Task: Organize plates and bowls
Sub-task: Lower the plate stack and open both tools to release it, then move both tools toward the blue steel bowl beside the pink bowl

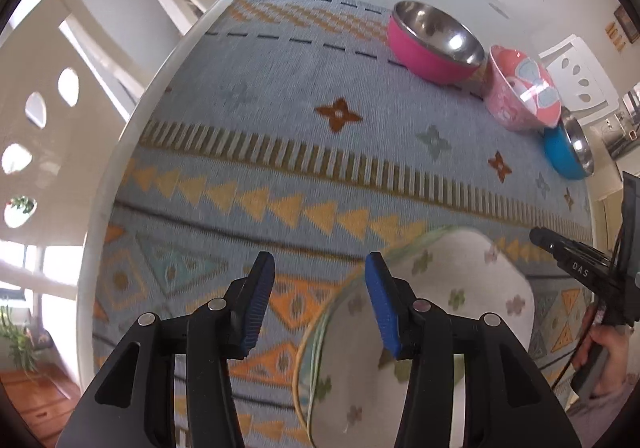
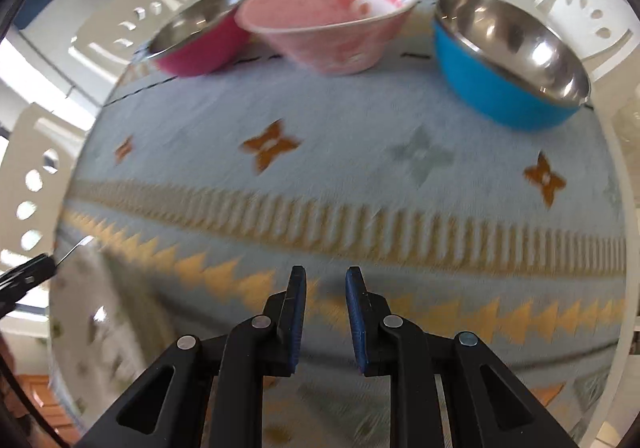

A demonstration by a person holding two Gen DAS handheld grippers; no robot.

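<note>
- White floral plate (image 1: 432, 312) lies on the patterned cloth (image 1: 280, 120), near edge, under the left gripper (image 1: 320, 300), which is parted and empty.
- Magenta steel bowl (image 2: 200, 44), pink bowl (image 2: 332, 24), blue steel bowl (image 2: 508, 64) line the far side.
- Right gripper (image 2: 326, 312) is clenched, empty.
- Risk: smooth rims may slip; the crowded bowls may get knocked.

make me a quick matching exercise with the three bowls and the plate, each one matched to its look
Things:
1. leftmost bowl
2. middle bowl
3. rightmost bowl
4. plate

Looks:
A. blue outside, steel inside
B. white with small flowers
C. magenta outside, steel inside
D. pale pink, patterned

Pairs: 1-C, 2-D, 3-A, 4-B
</note>
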